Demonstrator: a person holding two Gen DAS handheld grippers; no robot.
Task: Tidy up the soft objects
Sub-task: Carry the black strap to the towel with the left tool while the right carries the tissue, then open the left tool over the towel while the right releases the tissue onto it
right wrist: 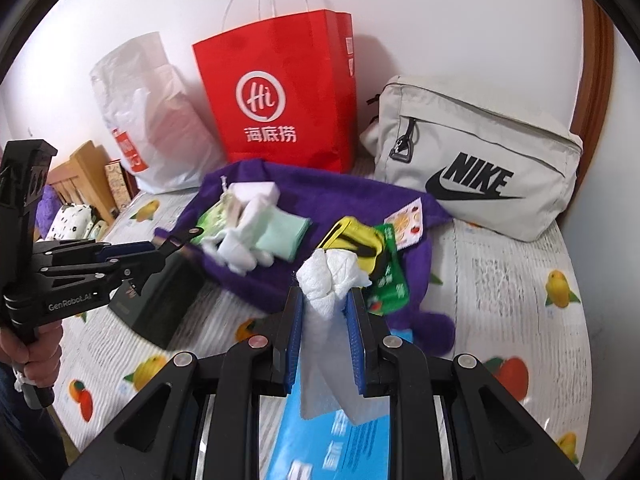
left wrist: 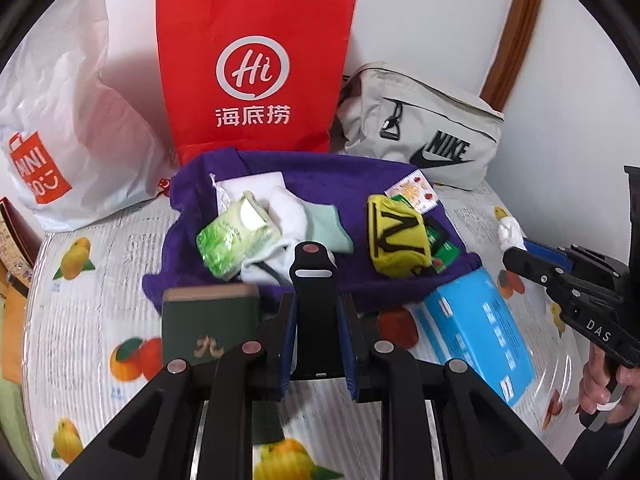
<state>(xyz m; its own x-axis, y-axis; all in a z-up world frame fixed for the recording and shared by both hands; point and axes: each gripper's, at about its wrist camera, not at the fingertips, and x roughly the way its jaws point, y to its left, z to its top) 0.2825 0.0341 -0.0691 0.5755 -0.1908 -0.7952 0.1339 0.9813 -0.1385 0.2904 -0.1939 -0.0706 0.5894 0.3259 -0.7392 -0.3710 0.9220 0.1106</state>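
Pinching a crumpled white tissue wad (right wrist: 329, 278) in the right gripper (right wrist: 326, 298), jaws closed to a slim gap around its middle, probably to keep the limp paper from slipping; carrying it low at centre frame, above the purple cloth (right wrist: 320, 204). Clamping a flat black piece (left wrist: 314, 280) upright in the left gripper (left wrist: 316, 308), jaws nearly closed on it; not telling what the piece is. Lying heaped on the cloth at mid-frame: a green tissue packet (left wrist: 234, 240), a yellow pouch (left wrist: 396, 236), pale folded fabrics (left wrist: 328, 226), likely gathered there for sorting. Standing along the top of the frame against the wall: a red paper bag (left wrist: 256, 68), a grey Nike pouch (left wrist: 424, 128), a white plastic bag (left wrist: 64, 128), seemingly waiting as containers.
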